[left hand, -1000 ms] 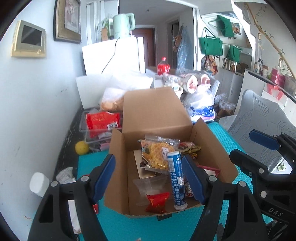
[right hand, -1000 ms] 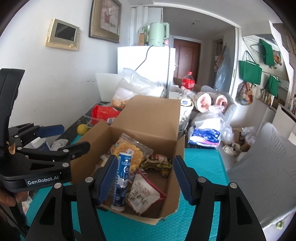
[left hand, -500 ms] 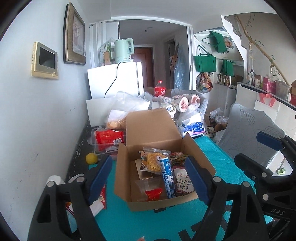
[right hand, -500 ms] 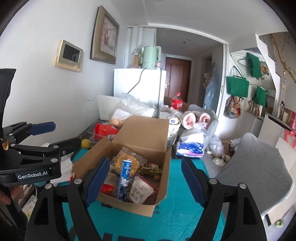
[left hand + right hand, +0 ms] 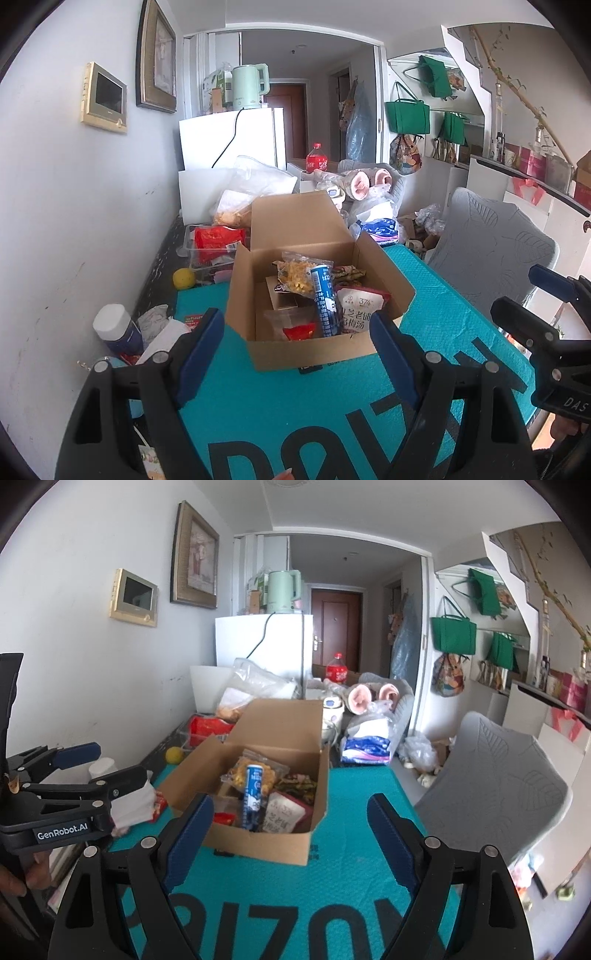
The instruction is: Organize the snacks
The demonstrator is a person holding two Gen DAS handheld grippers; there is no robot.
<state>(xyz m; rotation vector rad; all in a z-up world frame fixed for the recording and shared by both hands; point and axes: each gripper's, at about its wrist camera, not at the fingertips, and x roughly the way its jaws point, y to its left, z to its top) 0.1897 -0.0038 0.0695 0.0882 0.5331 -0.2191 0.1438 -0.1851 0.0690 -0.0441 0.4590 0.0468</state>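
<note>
Brown cardboard box (image 5: 314, 291) sits mid-frame on the teal mat (image 5: 295, 398), snacks inside, blue tube (image 5: 324, 301) upright. Left gripper (image 5: 297, 349) and right gripper (image 5: 290, 825) both gape wide, empty — best approach low, square to one packet.

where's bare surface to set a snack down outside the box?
Free: teal mat between the cardboard box and both open grippers, and the strip right of the box toward the grey chair. Crowded: left of the box by the wall, with white-capped bottle, tissues and yellow ball.
</note>
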